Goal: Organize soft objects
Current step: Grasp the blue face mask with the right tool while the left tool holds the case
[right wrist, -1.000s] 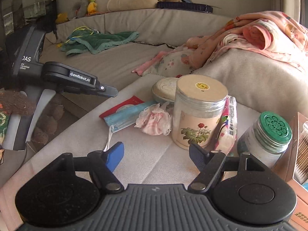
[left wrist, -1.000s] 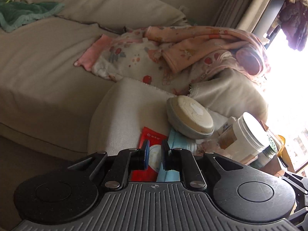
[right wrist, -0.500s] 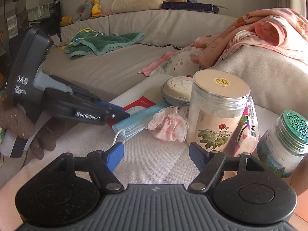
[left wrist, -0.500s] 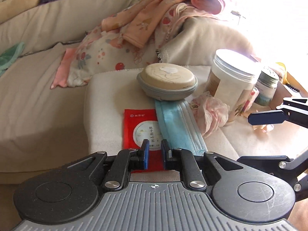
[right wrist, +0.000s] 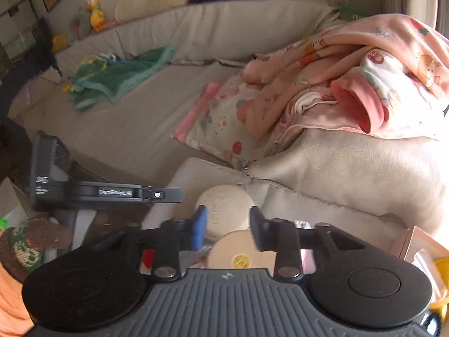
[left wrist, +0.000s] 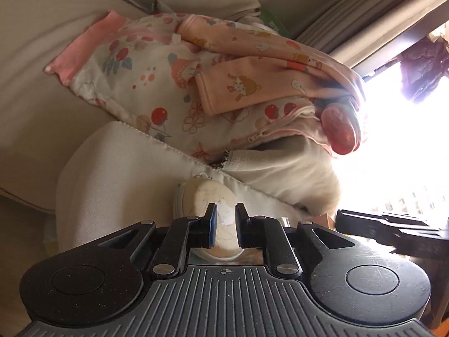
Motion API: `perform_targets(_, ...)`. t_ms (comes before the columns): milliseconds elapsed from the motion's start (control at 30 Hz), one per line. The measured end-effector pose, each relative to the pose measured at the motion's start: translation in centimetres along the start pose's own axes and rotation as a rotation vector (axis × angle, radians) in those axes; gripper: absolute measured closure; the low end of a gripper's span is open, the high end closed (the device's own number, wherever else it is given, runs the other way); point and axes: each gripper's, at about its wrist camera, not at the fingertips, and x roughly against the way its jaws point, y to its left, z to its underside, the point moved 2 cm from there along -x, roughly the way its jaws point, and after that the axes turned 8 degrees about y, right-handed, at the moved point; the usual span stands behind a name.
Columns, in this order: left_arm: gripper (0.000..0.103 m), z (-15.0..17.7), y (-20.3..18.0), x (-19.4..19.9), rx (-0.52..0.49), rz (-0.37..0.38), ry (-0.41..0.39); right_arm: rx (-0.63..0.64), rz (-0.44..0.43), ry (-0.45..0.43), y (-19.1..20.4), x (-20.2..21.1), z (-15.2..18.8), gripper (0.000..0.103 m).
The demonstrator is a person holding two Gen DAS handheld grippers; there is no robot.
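Nearest, low in the left wrist view, the left gripper [left wrist: 226,226] has its jaws drawn close with only a narrow gap, and nothing is held between them; the round cream case [left wrist: 206,196] merely shows through that gap from behind. In the right wrist view the right gripper [right wrist: 227,229] has its jaws spread wide and empty, poised above a jar lid [right wrist: 242,252] at the lower centre, with the same cream case [right wrist: 224,209] just beyond. The left gripper's body [right wrist: 106,192] reaches in from the left edge of that frame.

Farther up, the pink printed baby clothes [left wrist: 219,84] lie in a loose heap draped from the pale cushion [left wrist: 134,174] onto the sofa seat [left wrist: 42,106], filling the centre and upper right of the left wrist view. In the right wrist view a pink cuffed sleeve [right wrist: 362,104] sticks out at the right. A green cloth [right wrist: 118,75] sits crumpled well apart at the upper left, with plush toys [right wrist: 96,14] along the sofa back.

These garments look light, limp and easily bunched, so they should sag and trail when lifted. A thick fold or the ribbed cuff probably gives the surest pinch; a single thin layer might slip.
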Motion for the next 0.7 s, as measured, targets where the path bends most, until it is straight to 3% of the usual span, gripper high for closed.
perform_targets(100, 0.088, -0.2, 1.2, -1.3, 0.034, 0.000, 0.030, -0.051, -0.016, 0.141, -1.1, -5.1, -2.5, 0.083)
perform_targets(200, 0.087, -0.4, 2.7, -2.5, 0.067, -0.003, 0.054, -0.076, -0.026, 0.212, -1.6, -9.1, -3.7, 0.084)
perform_targets(367, 0.087, -0.6, 4.4, -3.5, 0.109, 0.144, 0.073, -0.096, 0.021, 0.311, -2.4, -13.0, -3.5, 0.087)
perform_targets(500, 0.087, -1.0, 5.0, -3.1, 0.119, 0.128, 0.058, -0.120, 0.014, 0.289, -3.4, -12.9, -3.4, 0.087)
perform_targets(600, 0.087, -1.2, 5.1, -2.8, 0.092, 0.119, 0.052, -0.100, 0.059, 0.257, -4.0, -12.3, -3.7, 0.087)
perform_targets(700, 0.087, -1.2, 4.8, -3.3, 0.076, 0.118, 0.058, -0.100, 0.082, 0.279, -4.7, -13.2, -3.9, 0.087)
